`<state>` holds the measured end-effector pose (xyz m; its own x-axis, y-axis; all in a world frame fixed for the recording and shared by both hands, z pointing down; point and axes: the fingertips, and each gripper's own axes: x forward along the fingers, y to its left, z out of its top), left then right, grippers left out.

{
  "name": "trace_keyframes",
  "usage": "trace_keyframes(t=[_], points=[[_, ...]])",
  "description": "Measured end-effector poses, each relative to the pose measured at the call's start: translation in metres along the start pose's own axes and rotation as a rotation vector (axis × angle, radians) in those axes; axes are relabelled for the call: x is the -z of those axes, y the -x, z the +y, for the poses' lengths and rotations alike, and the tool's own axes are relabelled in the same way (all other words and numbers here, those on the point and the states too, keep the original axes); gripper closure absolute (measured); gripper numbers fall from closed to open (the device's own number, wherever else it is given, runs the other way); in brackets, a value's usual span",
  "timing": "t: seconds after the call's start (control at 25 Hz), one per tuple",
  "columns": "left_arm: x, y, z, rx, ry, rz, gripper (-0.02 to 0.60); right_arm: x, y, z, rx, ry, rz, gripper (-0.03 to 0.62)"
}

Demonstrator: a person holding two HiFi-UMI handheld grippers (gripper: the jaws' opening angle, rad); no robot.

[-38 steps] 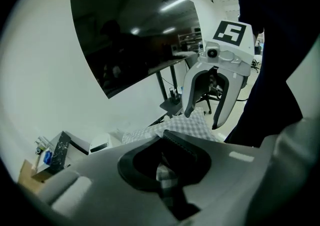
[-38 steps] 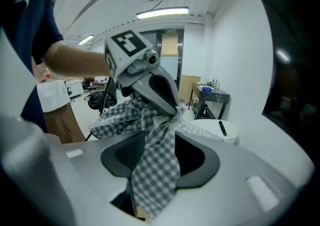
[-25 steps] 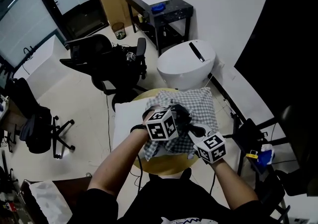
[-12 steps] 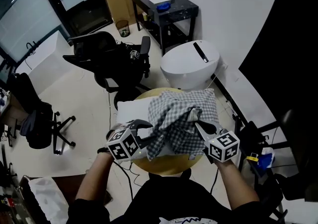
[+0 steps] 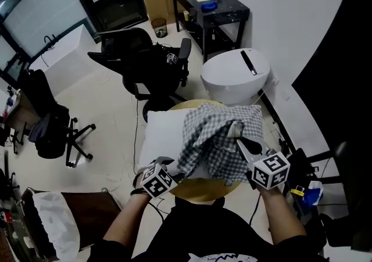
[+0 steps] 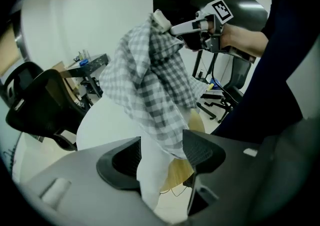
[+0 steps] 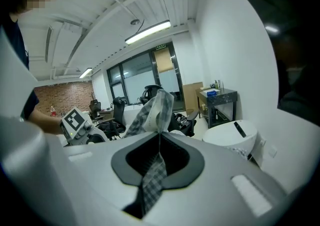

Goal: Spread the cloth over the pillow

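A grey checked cloth (image 5: 214, 137) lies bunched over the right part of a white pillow (image 5: 160, 136) on a round wooden table (image 5: 200, 189). My right gripper (image 5: 238, 133) is shut on a corner of the cloth (image 7: 155, 105) and holds it raised above the pillow; the fabric runs through the closed jaws of this right gripper (image 7: 160, 135). My left gripper (image 5: 167, 166) is at the pillow's near edge, its jaws opening. In the left gripper view the cloth's (image 6: 155, 79) lower hem hangs between the jaws of my left gripper (image 6: 162, 156) without being pressed.
Beyond the table stand a white rounded pod (image 5: 235, 74), a black office chair (image 5: 145, 63) and a black desk (image 5: 212, 8). Another chair (image 5: 51, 133) is at the left. A black stand (image 5: 297, 163) crowds the table's right side.
My left gripper has let go of the cloth, opened, and swung left and back to the pillow's near edge. The right gripper has kept its grip and drawn the cloth corner to the right.
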<state>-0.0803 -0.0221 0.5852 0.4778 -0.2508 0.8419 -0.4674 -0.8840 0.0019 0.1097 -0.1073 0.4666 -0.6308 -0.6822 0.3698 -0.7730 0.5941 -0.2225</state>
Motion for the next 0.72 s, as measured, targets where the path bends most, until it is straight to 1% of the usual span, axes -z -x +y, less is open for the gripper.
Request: trace_keyframes(t=[0.08,0.16,0.2,0.28,0.32,0.4,0.52,0.56,0.64,0.72], points=[[0.004,-0.004,0.001,0.003,0.048,-0.007,0.33,-0.001,-0.001,0.002,-0.013,0.007,-0.002,0.577],[0.006,-0.011,-0.004,0.04,0.095,-0.018,0.33,-0.002,-0.001,0.005,-0.028,0.014,-0.002,0.577],[0.007,-0.015,-0.007,0.052,0.108,-0.021,0.33,-0.002,-0.002,0.006,-0.036,0.019,-0.002,0.577],[0.007,-0.02,-0.008,0.046,0.101,-0.027,0.331,-0.003,-0.001,0.01,-0.05,0.031,-0.002,0.577],[0.007,-0.022,-0.008,0.035,0.091,-0.035,0.354,-0.003,0.0,0.011,-0.057,0.038,-0.002,0.577],[0.008,-0.026,-0.01,0.015,0.091,-0.044,0.439,-0.003,0.001,0.014,-0.074,0.05,0.002,0.577],[0.016,-0.028,-0.01,-0.038,0.1,-0.026,0.56,-0.002,0.006,0.02,-0.101,0.073,0.01,0.577],[0.017,-0.026,-0.008,-0.06,0.103,-0.027,0.578,-0.002,0.009,0.021,-0.109,0.082,0.011,0.577],[0.017,-0.019,-0.002,-0.107,0.107,-0.038,0.578,-0.003,0.014,0.023,-0.122,0.098,0.009,0.577],[0.017,-0.007,0.01,-0.168,0.095,-0.034,0.579,-0.005,0.019,0.024,-0.137,0.111,0.003,0.577]])
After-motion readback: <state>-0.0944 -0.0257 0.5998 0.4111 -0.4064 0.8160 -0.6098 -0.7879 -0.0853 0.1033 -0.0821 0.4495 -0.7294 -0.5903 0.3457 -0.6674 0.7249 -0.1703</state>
